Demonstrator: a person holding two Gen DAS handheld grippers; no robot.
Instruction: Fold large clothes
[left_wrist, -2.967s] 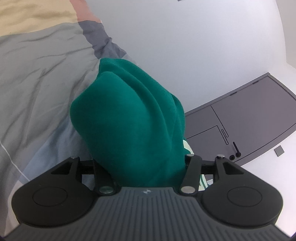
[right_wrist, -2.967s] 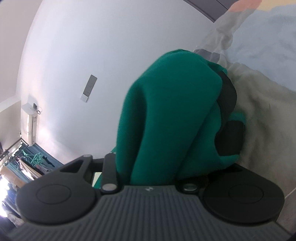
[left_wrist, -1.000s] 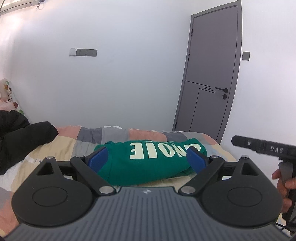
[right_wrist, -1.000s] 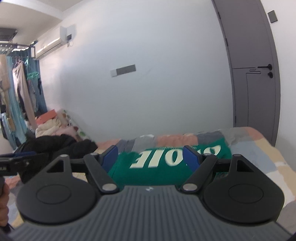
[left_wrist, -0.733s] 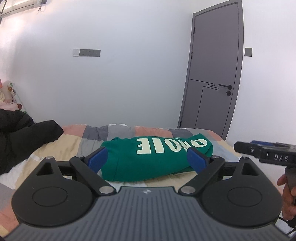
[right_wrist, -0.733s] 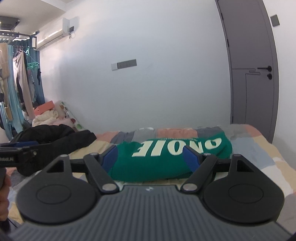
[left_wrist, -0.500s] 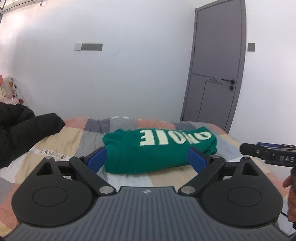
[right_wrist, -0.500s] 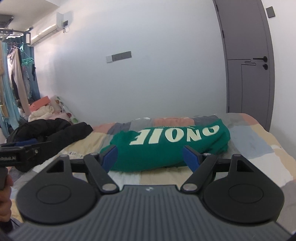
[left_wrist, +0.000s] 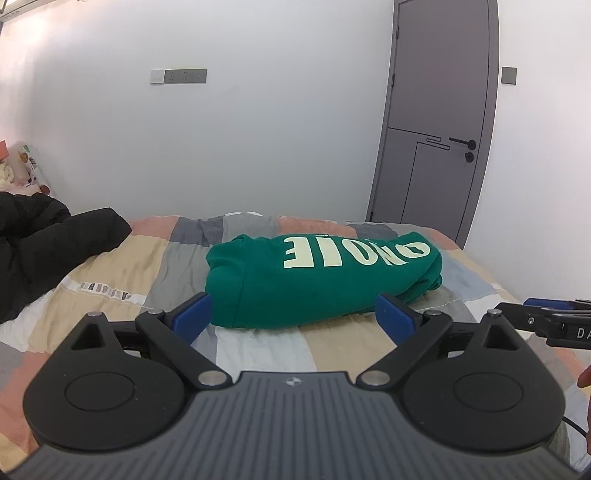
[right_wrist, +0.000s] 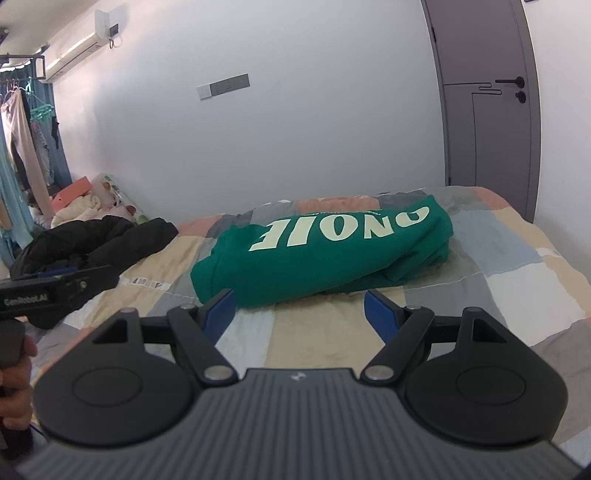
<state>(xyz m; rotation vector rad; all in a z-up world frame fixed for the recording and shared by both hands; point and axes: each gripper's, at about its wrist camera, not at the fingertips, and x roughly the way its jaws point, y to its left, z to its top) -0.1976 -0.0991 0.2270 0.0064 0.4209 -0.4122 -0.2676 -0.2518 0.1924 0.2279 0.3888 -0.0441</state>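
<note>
A folded green sweatshirt (left_wrist: 314, 280) with pale upside-down lettering lies on the patchwork bedspread (left_wrist: 122, 273); the right wrist view shows the sweatshirt (right_wrist: 321, 254) too. My left gripper (left_wrist: 293, 314) hovers just short of its near edge, jaws wide open, nothing between the blue pads. My right gripper (right_wrist: 299, 308) is likewise open and empty, a little back from the garment. Each gripper shows at the edge of the other's view: the right gripper (left_wrist: 550, 317) at far right, the left gripper (right_wrist: 55, 288) at far left.
A black jacket (left_wrist: 40, 247) lies heaped on the bed's left side, also the jacket (right_wrist: 92, 236) in the right wrist view. A grey door (left_wrist: 439, 122) stands behind the bed at right. Hanging clothes (right_wrist: 18, 140) and a pile of bedding (right_wrist: 85, 206) sit far left.
Three seconds ago both grippers were shut on the green cloth; it has since been let go and lies folded on the bed. Over the last second both open grippers sank lower.
</note>
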